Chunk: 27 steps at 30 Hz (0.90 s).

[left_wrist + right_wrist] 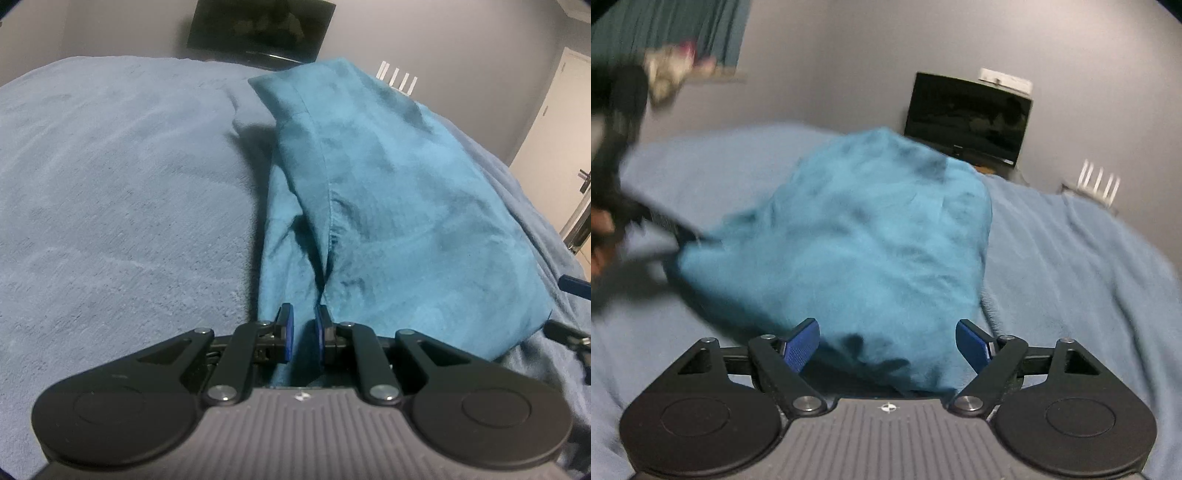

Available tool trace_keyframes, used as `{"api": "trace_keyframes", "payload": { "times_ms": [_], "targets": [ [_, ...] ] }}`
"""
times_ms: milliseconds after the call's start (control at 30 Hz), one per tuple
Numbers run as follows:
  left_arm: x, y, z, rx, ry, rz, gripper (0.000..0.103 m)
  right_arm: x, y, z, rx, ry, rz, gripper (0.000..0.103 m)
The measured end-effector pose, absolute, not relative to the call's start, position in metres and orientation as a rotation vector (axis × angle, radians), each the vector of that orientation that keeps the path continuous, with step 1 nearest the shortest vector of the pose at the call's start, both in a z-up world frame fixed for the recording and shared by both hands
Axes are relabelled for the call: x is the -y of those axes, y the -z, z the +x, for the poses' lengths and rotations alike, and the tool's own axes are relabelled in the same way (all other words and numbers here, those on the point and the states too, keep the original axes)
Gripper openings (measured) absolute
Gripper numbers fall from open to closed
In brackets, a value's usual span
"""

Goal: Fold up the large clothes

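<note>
Garment [388, 192], a teal cloth partly folded, lies on the bed [110, 184] toward its right edge. Left gripper [303, 338] pinches a near fold; right gripper [886, 343] gapes, straddling the near hem (blurred). Better to close right before lifting, keeping both corners level.

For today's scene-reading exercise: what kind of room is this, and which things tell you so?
Probably a bedroom: a blue blanket covers a bed, a teal garment lies on it, and a dark television stands against the wall.
</note>
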State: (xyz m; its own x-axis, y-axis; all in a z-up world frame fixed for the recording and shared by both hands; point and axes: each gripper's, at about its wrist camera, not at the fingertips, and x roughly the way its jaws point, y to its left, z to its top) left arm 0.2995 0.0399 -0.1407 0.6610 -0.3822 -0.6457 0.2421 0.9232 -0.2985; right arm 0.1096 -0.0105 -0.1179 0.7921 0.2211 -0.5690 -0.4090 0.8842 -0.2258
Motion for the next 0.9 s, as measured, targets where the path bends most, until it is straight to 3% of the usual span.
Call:
{"api": "trace_keyframes", "payload": {
  "times_ms": [133, 167, 300, 367, 433, 533, 567, 667, 900],
  "targets": [
    [-0.040, 0.146, 0.299, -0.783, 0.349, -0.170, 0.009, 0.019, 0.142, 0.130, -0.661, -0.222, -0.306, 0.077],
    [-0.040, 0.147, 0.297, -0.779, 0.351, -0.170, 0.009, 0.027, 0.144, 0.132, -0.692, -0.187, -0.250, 0.069],
    [-0.048, 0.143, 0.280, -0.754, 0.338, -0.182, 0.010, 0.040, 0.121, 0.114, -0.699, -0.202, -0.217, 0.073],
    [-0.054, 0.137, 0.270, -0.745, 0.322, -0.207, 0.023, 0.045, 0.106, 0.101, -0.680, -0.209, -0.199, 0.087],
    [-0.059, 0.127, 0.255, -0.717, 0.292, -0.225, 0.044, 0.055, 0.089, 0.079, -0.675, -0.221, -0.137, 0.088],
    [-0.060, 0.109, 0.226, -0.647, 0.247, -0.223, 0.053, 0.065, 0.077, 0.047, -0.678, -0.234, -0.076, 0.095],
    [-0.060, 0.104, 0.215, -0.633, 0.257, -0.239, 0.068, 0.069, 0.074, 0.036, -0.677, -0.228, -0.046, 0.098],
    [-0.049, 0.090, 0.187, -0.591, 0.282, -0.297, 0.090, 0.076, 0.065, 0.010, -0.655, -0.230, 0.053, 0.103],
    [0.028, 0.085, 0.137, -0.605, 0.235, -0.088, 0.097, 0.066, 0.099, 0.026, -0.742, -0.189, 0.112, 0.103]
  ]
}}
